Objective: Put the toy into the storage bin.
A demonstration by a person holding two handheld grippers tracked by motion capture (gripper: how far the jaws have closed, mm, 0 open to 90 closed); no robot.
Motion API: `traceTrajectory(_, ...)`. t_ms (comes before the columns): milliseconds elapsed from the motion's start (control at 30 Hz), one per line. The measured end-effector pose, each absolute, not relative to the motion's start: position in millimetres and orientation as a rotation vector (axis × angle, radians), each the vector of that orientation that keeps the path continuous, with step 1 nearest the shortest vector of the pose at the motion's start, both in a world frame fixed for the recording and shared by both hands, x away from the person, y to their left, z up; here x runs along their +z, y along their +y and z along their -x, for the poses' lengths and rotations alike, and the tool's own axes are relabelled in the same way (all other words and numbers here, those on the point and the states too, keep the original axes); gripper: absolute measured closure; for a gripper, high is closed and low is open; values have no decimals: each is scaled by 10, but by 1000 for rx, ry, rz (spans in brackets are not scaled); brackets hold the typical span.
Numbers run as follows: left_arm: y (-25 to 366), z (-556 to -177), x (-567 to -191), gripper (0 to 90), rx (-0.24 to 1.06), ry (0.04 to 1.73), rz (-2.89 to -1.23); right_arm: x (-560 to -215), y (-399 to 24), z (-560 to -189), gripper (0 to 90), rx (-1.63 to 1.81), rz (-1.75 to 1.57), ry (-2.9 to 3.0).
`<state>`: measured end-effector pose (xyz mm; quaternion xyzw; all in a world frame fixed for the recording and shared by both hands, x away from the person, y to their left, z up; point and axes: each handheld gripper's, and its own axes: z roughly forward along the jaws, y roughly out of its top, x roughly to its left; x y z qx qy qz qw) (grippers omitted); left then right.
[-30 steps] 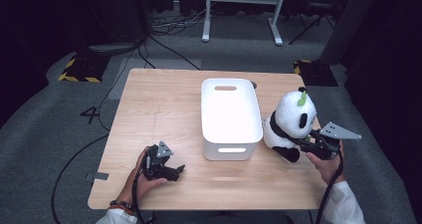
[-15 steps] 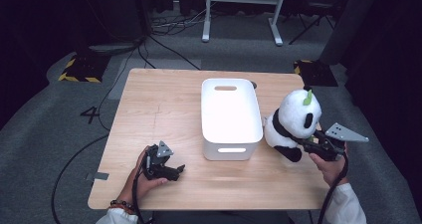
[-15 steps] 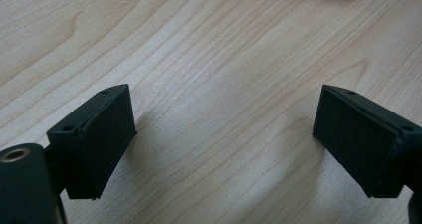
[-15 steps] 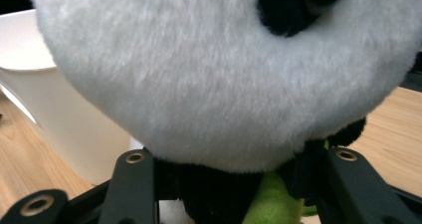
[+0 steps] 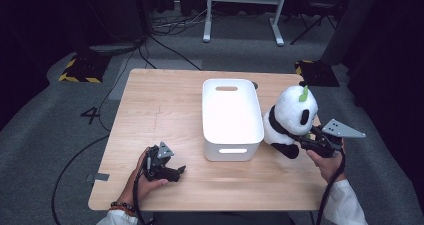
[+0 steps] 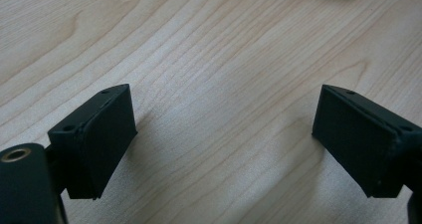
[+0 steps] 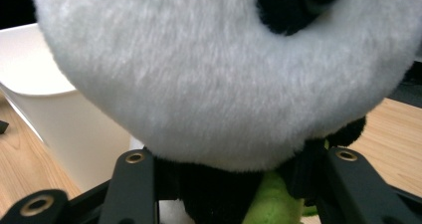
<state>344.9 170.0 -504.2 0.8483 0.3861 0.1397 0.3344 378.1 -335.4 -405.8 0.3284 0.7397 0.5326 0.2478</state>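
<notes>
The plush panda [image 5: 290,116] sits clamped in the right gripper [image 5: 306,141] beside the white bin [image 5: 231,116], apparently for lifting in, while the left gripper [image 5: 172,171] rests apart and empty on the table [image 5: 160,100].

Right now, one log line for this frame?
right gripper: shut on panda, beside bin | left gripper: open, empty, on table

The worktop [image 5: 165,110] is lit brightly from above, while the floor [image 5: 45,135] around it stays dim and the far corners are almost black. The white bin [image 5: 231,116] glares a little. In the right gripper view, the plush panda [image 7: 224,69] is very near and soft in focus. The left gripper view shows sharp wood grain and soft shadows under the tongs [image 6: 226,144].
</notes>
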Motion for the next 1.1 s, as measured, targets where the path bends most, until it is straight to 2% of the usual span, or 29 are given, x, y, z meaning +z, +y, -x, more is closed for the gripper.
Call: traceTrajectory(1100, 1697, -3445, -5041, 100, 367, 1015, -2212, -3583, -3432, -3700, 523, 1507, -851, 1906)
